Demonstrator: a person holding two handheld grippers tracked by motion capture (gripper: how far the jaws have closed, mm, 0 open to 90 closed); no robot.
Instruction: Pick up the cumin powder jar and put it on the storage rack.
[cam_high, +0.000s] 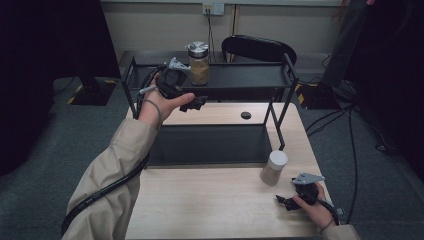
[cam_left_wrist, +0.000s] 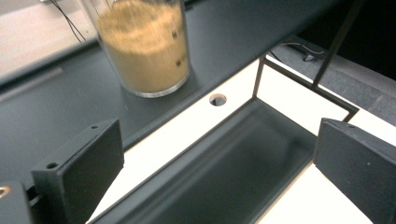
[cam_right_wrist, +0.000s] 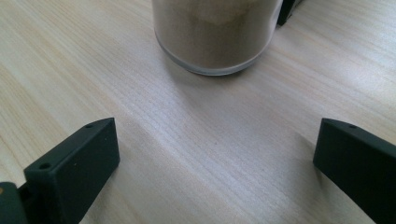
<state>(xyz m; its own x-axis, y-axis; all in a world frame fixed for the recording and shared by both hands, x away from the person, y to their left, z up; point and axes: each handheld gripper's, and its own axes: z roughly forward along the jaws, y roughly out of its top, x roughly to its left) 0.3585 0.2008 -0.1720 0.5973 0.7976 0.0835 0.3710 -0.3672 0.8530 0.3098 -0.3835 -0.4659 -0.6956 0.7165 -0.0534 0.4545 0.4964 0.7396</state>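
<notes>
Jar (cam_high: 274, 167) w/ white lid stands on table (cam_high: 200, 200), near right, by shelf leg. Glass, full of powder: rather heavy, smooth, fragile. Take it at mid-body, not lid. Right gripper (cam_high: 286, 202) wide open, near it. Left gripper (cam_high: 196, 103) also wide, empty, far left.

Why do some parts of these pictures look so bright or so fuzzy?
High view: dark surroundings, evenly lit table. Left gripper view: the pale tabletop is washed out to near white, and the jar on the black shelf looks slightly blurred. Right gripper view: soft light, the second jar casts a faint shadow.
</notes>
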